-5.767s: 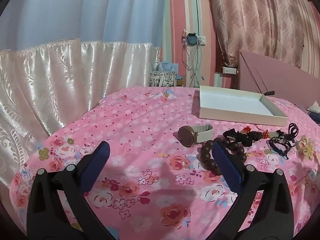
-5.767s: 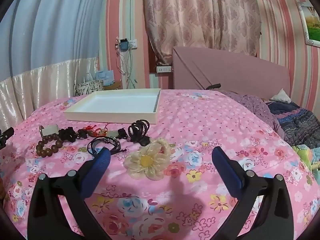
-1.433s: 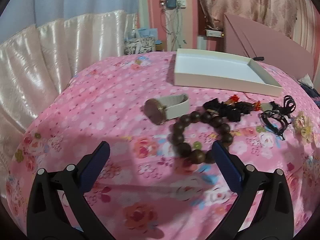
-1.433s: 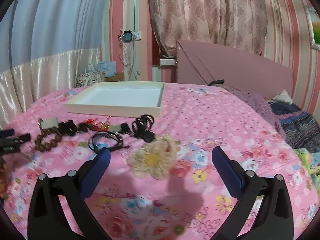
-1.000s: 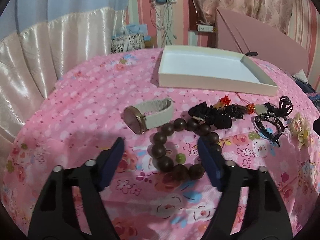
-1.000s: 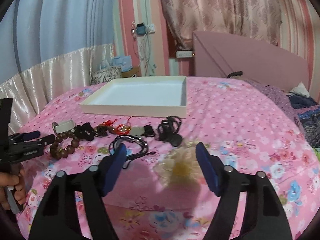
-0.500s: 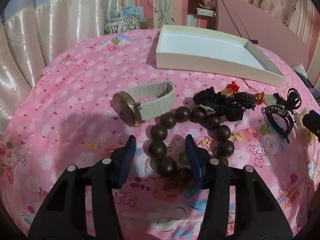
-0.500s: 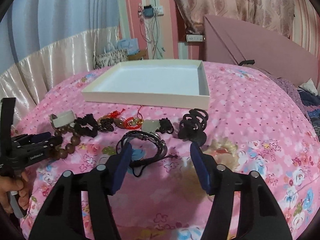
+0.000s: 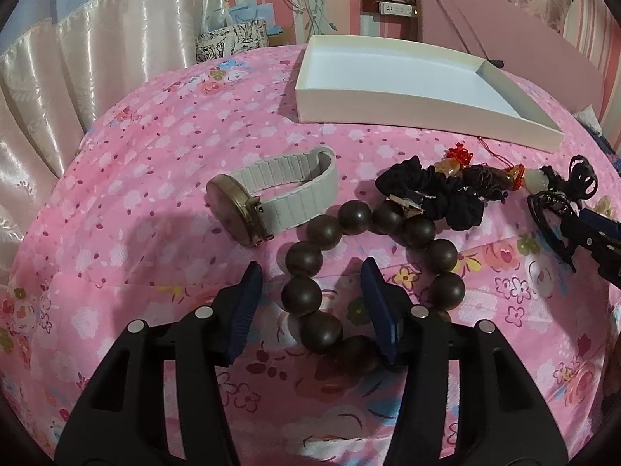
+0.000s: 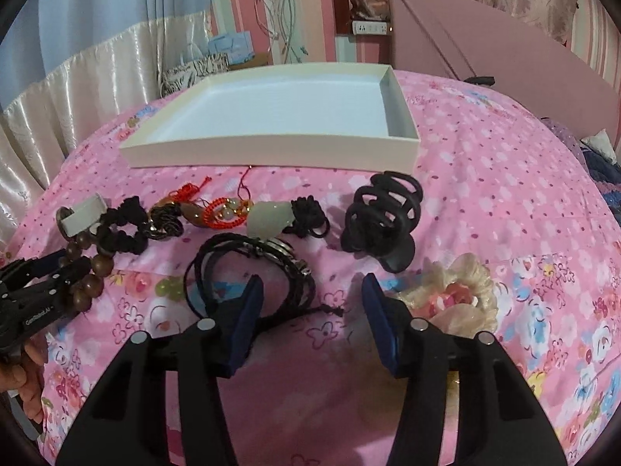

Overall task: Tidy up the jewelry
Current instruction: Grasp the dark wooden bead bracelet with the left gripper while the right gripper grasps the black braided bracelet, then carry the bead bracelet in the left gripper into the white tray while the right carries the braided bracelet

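Through my left wrist camera, my left gripper (image 9: 312, 291) hangs over the near left arc of the wooden bead bracelet (image 9: 372, 272) on the pink floral bedspread (image 9: 136, 202). Its jaws have just been opening a little and stand part open, one blue pad outside the ring and the other inside it, with three or four beads between them; I cannot see either pad pressing a bead. Just beyond the beads lies the watch (image 9: 271, 198) with its pale strap, and to the right a black scrunchie (image 9: 438, 194) touches the bracelet. The white tray (image 9: 388, 108) sits further back, nothing in it. Through my right wrist camera, my right gripper (image 10: 312, 291) is over the black cord bracelet (image 10: 252, 268); its jaws have just been closing and stand part open, the left pad inside the cord loops and the right pad over bare cloth, gripping nothing that I can see. Beyond it are the black hair claw (image 10: 384, 217), a pale jade pendant (image 10: 269, 217) and red knotted cords (image 10: 217, 207); the cream flower hair tie (image 10: 454, 295) lies just right of my right pad.
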{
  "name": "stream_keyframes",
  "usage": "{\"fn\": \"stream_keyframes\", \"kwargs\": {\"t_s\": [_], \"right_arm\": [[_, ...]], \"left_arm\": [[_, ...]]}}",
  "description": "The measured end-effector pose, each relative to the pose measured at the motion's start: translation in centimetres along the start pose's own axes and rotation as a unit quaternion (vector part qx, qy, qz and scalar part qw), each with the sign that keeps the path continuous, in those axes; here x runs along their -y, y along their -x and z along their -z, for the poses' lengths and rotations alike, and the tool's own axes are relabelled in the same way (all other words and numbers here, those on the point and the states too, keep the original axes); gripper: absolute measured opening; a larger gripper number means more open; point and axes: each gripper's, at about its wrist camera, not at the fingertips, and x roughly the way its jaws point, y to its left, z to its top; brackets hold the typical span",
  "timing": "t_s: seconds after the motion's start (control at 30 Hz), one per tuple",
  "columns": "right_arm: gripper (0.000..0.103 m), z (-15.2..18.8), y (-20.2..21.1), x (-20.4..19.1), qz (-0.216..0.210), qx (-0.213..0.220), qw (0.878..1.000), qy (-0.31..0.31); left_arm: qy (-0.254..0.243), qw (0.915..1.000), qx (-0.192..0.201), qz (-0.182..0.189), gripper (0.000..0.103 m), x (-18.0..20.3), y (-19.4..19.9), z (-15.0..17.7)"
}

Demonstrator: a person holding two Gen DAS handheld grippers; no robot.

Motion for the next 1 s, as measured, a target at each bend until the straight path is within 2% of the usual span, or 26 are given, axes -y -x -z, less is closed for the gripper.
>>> {"fn": "stream_keyframes", "kwargs": {"t_s": [0.2, 0.3, 0.37, 0.47, 0.5, 0.53, 0.63, 0.73, 1.0], "right_arm": [[0.053, 0.1, -0.3, -0.5, 0.013, -0.008, 1.000, 0.013], [0.049, 0.1, -0.4, -0.7, 0.014, -0.009, 1.000, 0.019], [0.035, 0.2, -0.3, -0.8, 0.013, -0.006, 1.000, 0.025], [0.018, 0.2, -0.1, -1.3, 0.025, -0.002, 0.999, 0.037], [0.013, 0.2, -0.1, -1.3, 0.025, -0.001, 0.999, 0.038], [0.009, 0.2, 0.0, -1.2, 0.021, 0.000, 0.999, 0.037], [0.007, 0.2, 0.2, -0.3, -0.006, 0.003, 1.000, 0.015], [0.007, 0.4, 0.9, -0.1, -0.013, 0.012, 1.000, 0.010], [0.007, -0.9, 6.7, 1.0, -0.040, 0.075, 0.996, -0.005]], "left_arm": [[-0.002, 1.0000, -0.001, 0.000, 0.054, 0.5, -0.4, -0.4], [-0.005, 1.0000, 0.000, -0.004, 0.053, 0.6, -0.4, -0.4], [-0.013, 0.9999, 0.004, -0.005, 0.046, 1.0, -0.3, -0.3], [-0.030, 0.9995, 0.010, -0.007, 0.030, 1.9, -0.1, -0.3], [-0.033, 0.9994, 0.011, -0.003, 0.021, 2.1, -0.1, -0.3], [-0.030, 0.9995, 0.013, -0.001, 0.018, 2.1, -0.1, -0.4], [-0.017, 0.9997, 0.015, 0.011, 0.017, 1.5, 0.0, -0.5], [-0.024, 0.9992, 0.029, 0.013, 0.017, 1.5, 0.6, -0.4], [-0.012, 0.9957, 0.082, 0.042, 0.017, 1.1, 5.2, -0.8]]}}
